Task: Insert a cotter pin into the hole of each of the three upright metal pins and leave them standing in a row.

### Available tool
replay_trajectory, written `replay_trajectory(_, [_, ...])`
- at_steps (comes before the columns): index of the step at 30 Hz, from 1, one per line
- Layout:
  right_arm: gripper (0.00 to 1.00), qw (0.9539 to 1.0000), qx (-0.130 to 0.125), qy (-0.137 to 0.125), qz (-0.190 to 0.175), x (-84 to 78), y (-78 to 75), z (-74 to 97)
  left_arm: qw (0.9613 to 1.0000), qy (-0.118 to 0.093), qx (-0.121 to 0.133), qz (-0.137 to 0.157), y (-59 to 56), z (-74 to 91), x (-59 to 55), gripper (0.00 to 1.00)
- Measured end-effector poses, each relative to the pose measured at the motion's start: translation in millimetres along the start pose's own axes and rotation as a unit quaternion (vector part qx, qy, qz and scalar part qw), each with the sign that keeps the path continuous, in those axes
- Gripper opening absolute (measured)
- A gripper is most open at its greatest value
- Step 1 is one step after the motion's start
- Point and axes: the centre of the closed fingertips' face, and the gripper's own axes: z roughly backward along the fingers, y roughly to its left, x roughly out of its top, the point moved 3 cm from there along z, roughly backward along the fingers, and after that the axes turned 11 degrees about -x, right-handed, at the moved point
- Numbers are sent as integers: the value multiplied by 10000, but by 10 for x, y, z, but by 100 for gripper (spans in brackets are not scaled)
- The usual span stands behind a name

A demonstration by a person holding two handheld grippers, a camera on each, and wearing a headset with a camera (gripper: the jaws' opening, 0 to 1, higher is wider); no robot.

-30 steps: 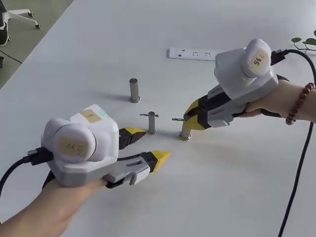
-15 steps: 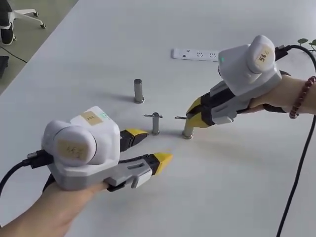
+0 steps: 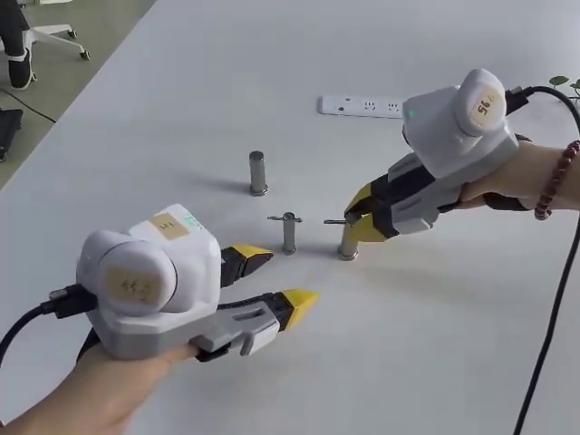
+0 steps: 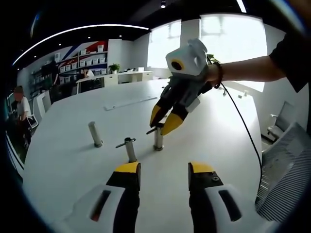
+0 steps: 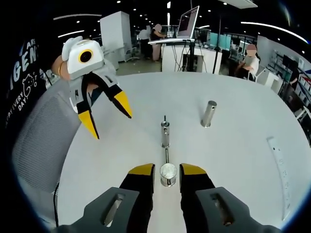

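On the desk (image 3: 435, 317), the right gripper (image 3: 353, 222) straddles the near pin (image 3: 348, 246), a cotter (image 3: 333, 221) through its hole; I cannot tell whether the jaws clench it. The left gripper (image 3: 290, 275) hangs released. The middle pin (image 3: 289, 234) looks done. Next, likely, the bare far pin (image 3: 258, 172) needs a cotter aligned with its hole.

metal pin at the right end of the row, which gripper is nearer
Right. The right gripper straddles the end pin; the left gripper hangs short of the middle pin.

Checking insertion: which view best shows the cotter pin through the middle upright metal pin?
Head view: the thin grey cotter pin crosses the middle silver metal pin broadside. Left gripper view shows it sideways too; right gripper view, nearly end-on.
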Motion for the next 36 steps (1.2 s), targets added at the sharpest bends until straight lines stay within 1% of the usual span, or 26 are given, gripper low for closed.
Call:
replay_trajectory(1, [16, 10000, -9, -19, -71, 13, -4, 18, 10000, 1, -4, -4, -6, 4, 0, 38])
replay_trajectory(3, [17, 9993, -66, -148, -347, 15, -46, 29, 10000, -7, 4, 7, -11, 12, -1, 40])
replay_trajectory(5, [19, 9973, -179, -226, -680, 71, -84, 54, 10000, -1, 2, 10, -18, 15, -6, 41])
replay_trajectory(6, [20, 9956, -252, -285, -861, 113, -115, 69, 10000, 17, -1, 22, -23, 16, -13, 41])
replay_trajectory(7, [23, 9929, -381, -342, -1076, 154, -163, 76, 10000, 14, 4, 24, -31, 22, -14, 42])
replay_trajectory(9, [27, 9899, -525, -381, -1258, 188, -232, 77, 10000, -14, -1, 26, -43, 31, -7, 44])
replay_trajectory(10, [29, 9873, -643, -398, -1397, 215, -274, 70, 10000, -26, 12, 36, -46, 36, -4, 45])
replay_trajectory(11, [30, 9872, -670, -388, -1394, 216, -287, 66, 10000, -38, 17, 30, -50, 43, -1, 47])
replay_trajectory(12, [30, 9874, -686, -433, -1359, 239, -309, 50, 10000, -53, 13, 33, -58, 52, 1, 47])
replay_trajectory(13, [30, 9860, -745, -484, -1410, 257, -337, 31, 9999, -74, 36, 60, -65, 66, 5, 48])
replay_trajectory(14, [30, 9833, -856, -481, -1535, 272, -376, 1, 9999, -75, 43, 68, -69, 74, 3, 50])
replay_trajectory(16, [30, 9817, -946, -529, -1563, 318, -411, -49, 9999, -76, 53, 81, -72, 96, -4, 53])
replay_trajectory(19, [31, 9779, -1064, -649, -1679, 418, -454, -122, 9999, -60, 53, 101, -73, 131, -22, 56])
replay_trajectory(20, [31, 9779, -1076, -667, -1663, 442, -462, -142, 9999, -61, 58, 113, -71, 140, -26, 58])
replay_trajectory(23, [30, 9788, -1229, -709, -1478, 535, -511, -254, 9998, -65, 85, 185, -61, 187, -46, 61])
replay_trajectory(24, [30, 9781, -1233, -729, -1509, 563, -514, -283, 9997, -68, 94, 215, -57, 197, -51, 63])
replay_trajectory(25, [30, 9763, -1246, -776, -1589, 595, -533, -326, 9996, -85, 110, 245, -55, 210, -55, 64])
replay_trajectory(28, [30, 9743, -1323, -813, -1631, 622, -595, -440, 9997, -124, 122, 195, -61, 228, -55, 68])
replay_trajectory(33, [29, 9725, -1405, -787, -1685, 636, -642, -625, 9998, -56, 129, 121, -36, 238, -68, 73])
replay_trajectory(36, [29, 9720, -1469, -898, -1599, 688, -661, -716, 9997, -41, 120, 213, -8, 222, -82, 76])
